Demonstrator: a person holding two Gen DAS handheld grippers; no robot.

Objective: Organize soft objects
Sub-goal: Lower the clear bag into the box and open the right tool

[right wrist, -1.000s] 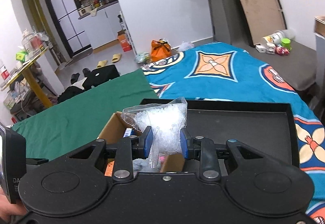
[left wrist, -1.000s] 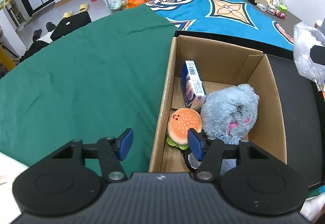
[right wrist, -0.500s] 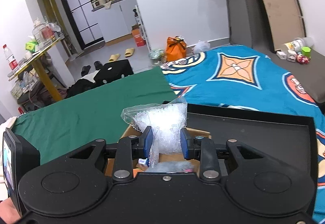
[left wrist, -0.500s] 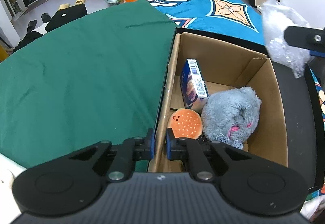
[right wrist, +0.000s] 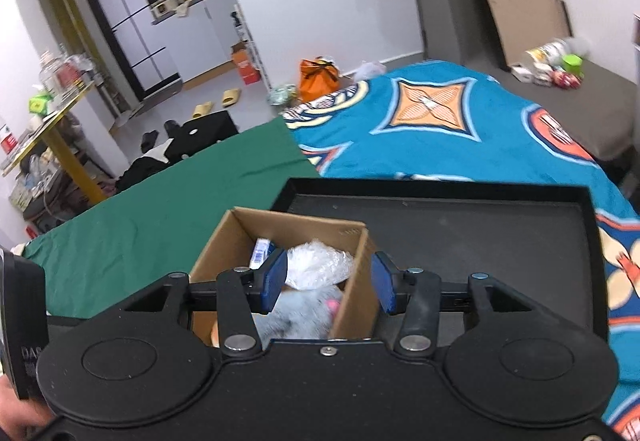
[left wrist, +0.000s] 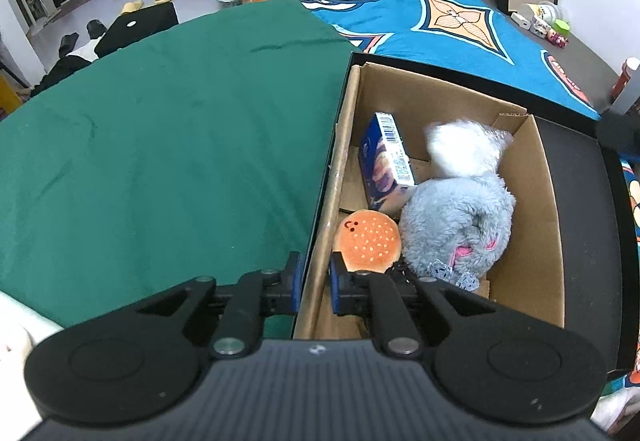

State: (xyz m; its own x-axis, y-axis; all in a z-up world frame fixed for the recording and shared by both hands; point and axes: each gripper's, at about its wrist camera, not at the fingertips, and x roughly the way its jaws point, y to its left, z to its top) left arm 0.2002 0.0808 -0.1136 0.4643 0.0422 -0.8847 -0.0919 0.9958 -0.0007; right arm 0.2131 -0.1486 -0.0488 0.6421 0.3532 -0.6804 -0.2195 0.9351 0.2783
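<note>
A cardboard box [left wrist: 532,209] stands in a black tray [left wrist: 588,241]. It holds a grey plush toy [left wrist: 460,217], a burger plush [left wrist: 368,239], a blue carton [left wrist: 386,157] and a clear plastic bag of white stuff [left wrist: 464,147]. My left gripper [left wrist: 314,283] is shut on the box's left wall [left wrist: 336,177]. My right gripper [right wrist: 328,281] is open and empty above the box [right wrist: 352,305], with the bag [right wrist: 320,265] below it on the grey plush [right wrist: 300,313].
A green cloth [left wrist: 160,141] covers the surface left of the tray. A blue patterned blanket [left wrist: 452,17] lies beyond it. The tray's right part [right wrist: 480,241] is bare. Bags, shoes and a shelf sit on the floor far behind.
My right gripper opened and let go of the plastic bag, which dropped into the box onto the grey plush. My left gripper closed on the box's left wall and stays there.
</note>
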